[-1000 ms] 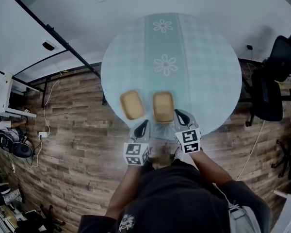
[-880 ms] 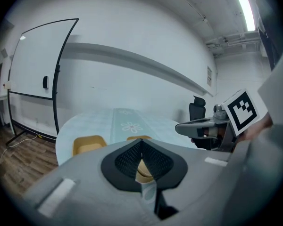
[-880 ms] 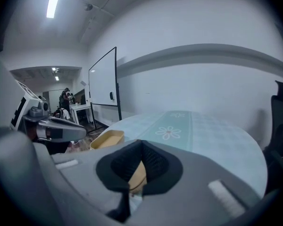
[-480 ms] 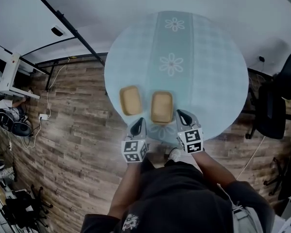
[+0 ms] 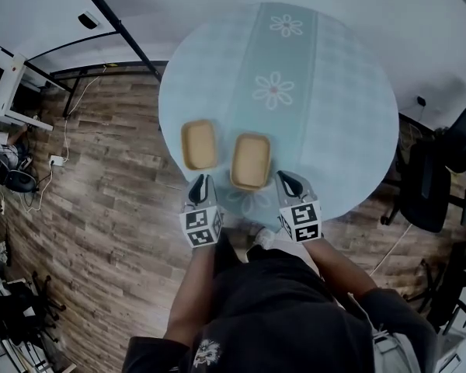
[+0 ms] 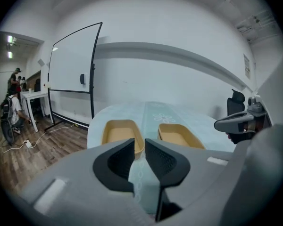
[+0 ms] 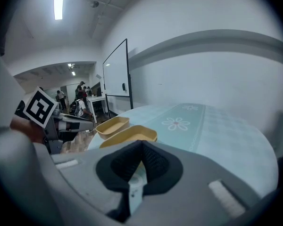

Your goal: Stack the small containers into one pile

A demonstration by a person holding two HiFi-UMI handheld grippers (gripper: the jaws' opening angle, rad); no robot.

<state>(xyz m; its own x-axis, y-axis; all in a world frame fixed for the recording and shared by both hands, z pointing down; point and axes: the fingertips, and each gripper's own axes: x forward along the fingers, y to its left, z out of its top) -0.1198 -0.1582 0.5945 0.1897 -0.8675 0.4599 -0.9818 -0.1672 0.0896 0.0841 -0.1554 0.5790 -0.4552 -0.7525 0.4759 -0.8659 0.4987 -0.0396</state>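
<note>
Two small tan containers lie side by side on the round pale-blue table [image 5: 334, 92], near its front edge: one to the left [image 5: 199, 144] [image 6: 121, 132] and one to the right [image 5: 251, 160] [image 6: 179, 134]. My left gripper [image 5: 201, 181] [image 6: 139, 147] hovers just in front of the left container, its jaws opening with a narrow gap and nothing between them. At the table's edge, my right gripper [image 5: 283, 177] [image 7: 140, 147] is shut and empty, beside the right container's near right corner. From the right gripper view both containers [image 7: 112, 125] [image 7: 129, 134] lie ahead to the left.
A black office chair [image 5: 443, 169] stands right of the table. A whiteboard on a black frame [image 6: 73, 65] stands to the left over wooden floor [image 5: 101, 208]. People stand far off by a white desk [image 6: 12, 112]. Flower prints run down the tablecloth's middle.
The head view has swung, so the table sits higher in it. My left gripper has shifted left, from between the containers to in front of the left one. The containers have not moved.
</note>
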